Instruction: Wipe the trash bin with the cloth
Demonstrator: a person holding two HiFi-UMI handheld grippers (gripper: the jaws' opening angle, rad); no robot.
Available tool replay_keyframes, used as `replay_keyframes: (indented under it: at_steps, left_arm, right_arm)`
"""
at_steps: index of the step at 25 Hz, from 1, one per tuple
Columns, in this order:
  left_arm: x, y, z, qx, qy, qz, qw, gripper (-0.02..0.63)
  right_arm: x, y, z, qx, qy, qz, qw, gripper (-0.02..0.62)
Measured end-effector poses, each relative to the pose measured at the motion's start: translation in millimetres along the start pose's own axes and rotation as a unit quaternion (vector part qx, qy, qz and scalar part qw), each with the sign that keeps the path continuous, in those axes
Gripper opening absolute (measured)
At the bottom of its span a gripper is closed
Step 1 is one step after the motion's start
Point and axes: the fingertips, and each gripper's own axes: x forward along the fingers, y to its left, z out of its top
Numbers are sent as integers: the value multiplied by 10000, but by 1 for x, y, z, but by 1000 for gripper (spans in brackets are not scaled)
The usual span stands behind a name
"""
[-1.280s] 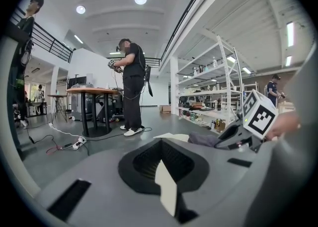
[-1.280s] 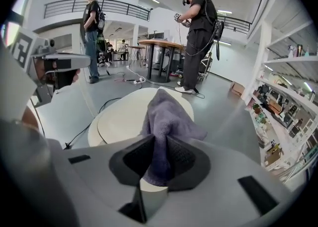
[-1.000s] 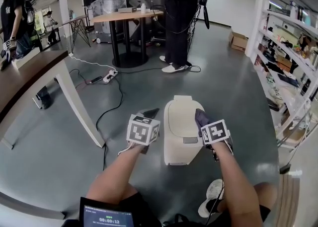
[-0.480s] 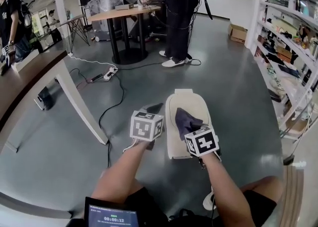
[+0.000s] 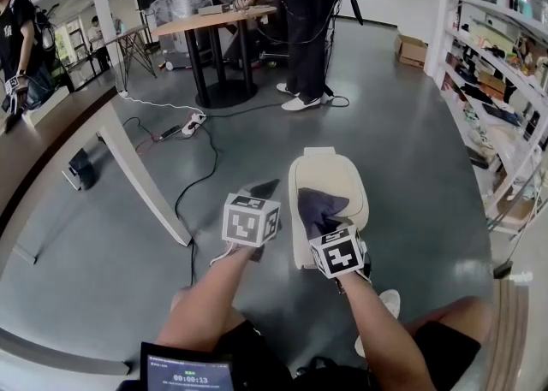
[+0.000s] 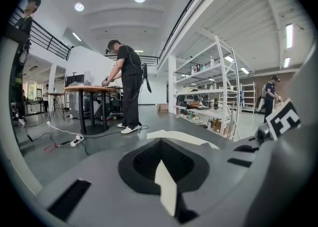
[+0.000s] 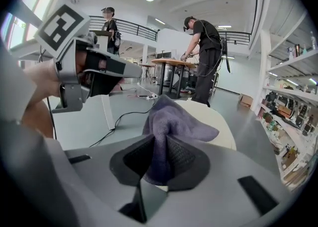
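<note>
The right claw (image 7: 160,146) pinched the purple cloth (image 5: 318,207) over the lid of the cream trash bin (image 5: 332,172) on the floor (image 5: 411,150). The left claw (image 6: 160,164), pressed together on nothing, hung alongside. Unbraced, the bin might skid or tip.

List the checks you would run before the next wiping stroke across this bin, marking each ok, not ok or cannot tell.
1. Cloth gripped: ok. The right gripper is shut on the purple cloth.
2. Cloth on target: ok. It lies over the top of the trash bin.
3. Bin closed: ok, its top looks shut.
4. Left gripper out of the way: ok. It is shut, empty and off to the bin's left.
5. Bin braced: not ok. Nothing holds it steady.
6. Dirt left on the bin's top: cannot tell.
</note>
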Motion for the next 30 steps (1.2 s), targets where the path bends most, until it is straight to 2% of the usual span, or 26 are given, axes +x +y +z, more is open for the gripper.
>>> replay_keyframes:
  at_steps: [10,20,25,30]
  left_arm:
    - [-5,6,-10,-8,92,78,9999,0]
    - [1,-14,-13,108,158,-74,9998,0]
    - [4,-23,-16,169,182,-184,9995,0]
    - [4,-26,-21,207,242,-224,9992,0]
  right_arm:
    - [-8,-24,-8,190,-17,-131,9997,69]
    - [-28,-71,-34,511,-61,-740,9959,69]
    - [-29,-95,-53,739,80,-844,9937,69]
    - [-30,-102,-59,906,8,-962,9912,69]
